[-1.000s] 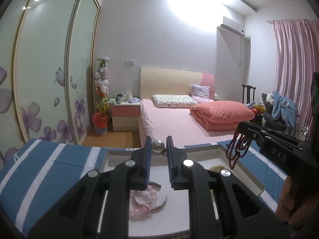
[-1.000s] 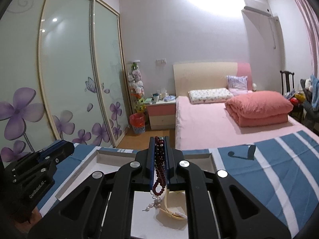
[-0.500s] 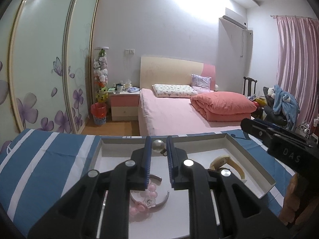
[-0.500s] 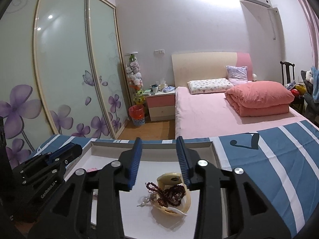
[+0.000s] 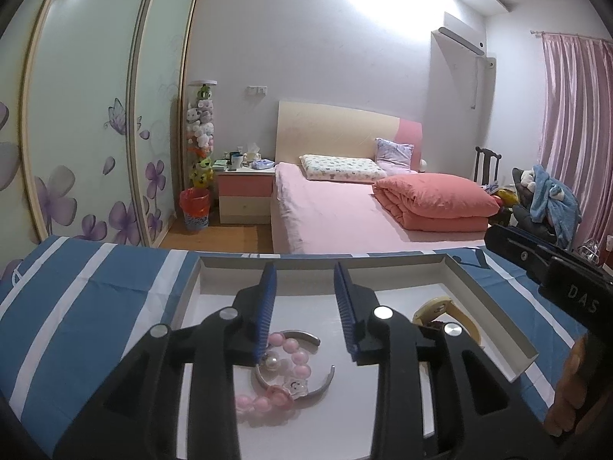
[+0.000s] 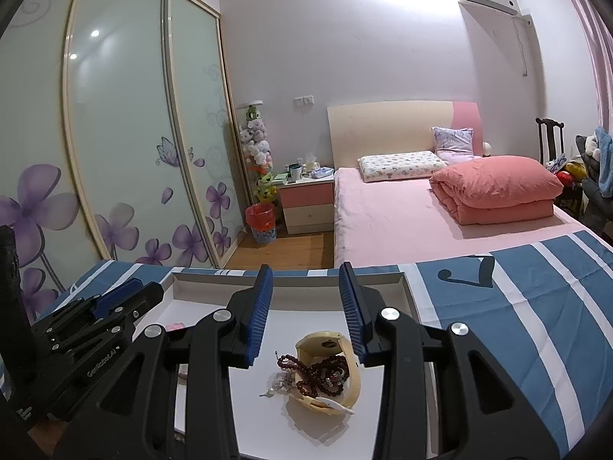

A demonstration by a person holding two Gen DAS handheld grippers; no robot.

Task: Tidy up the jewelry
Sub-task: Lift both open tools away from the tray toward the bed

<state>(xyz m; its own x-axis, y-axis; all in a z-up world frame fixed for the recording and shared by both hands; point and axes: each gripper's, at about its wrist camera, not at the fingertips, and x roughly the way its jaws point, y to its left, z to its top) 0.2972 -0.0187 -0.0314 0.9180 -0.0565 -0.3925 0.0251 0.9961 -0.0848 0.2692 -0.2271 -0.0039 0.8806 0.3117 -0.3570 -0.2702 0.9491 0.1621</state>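
On the left, the left gripper [image 5: 304, 306] now stands with its jaws spread wide and empty; the pearl [image 5: 272, 363] it pinched half a second ago lies in the white tray [image 5: 494, 322] on the pink bead bracelet [image 5: 285, 364] and the silver bangle [image 5: 322, 385]. To the right, the right gripper [image 6: 306, 306] stays wide apart above the dark red bead string [image 6: 322, 373], which rests heaped in the cream watch strap [image 6: 345, 375] inside the same tray.
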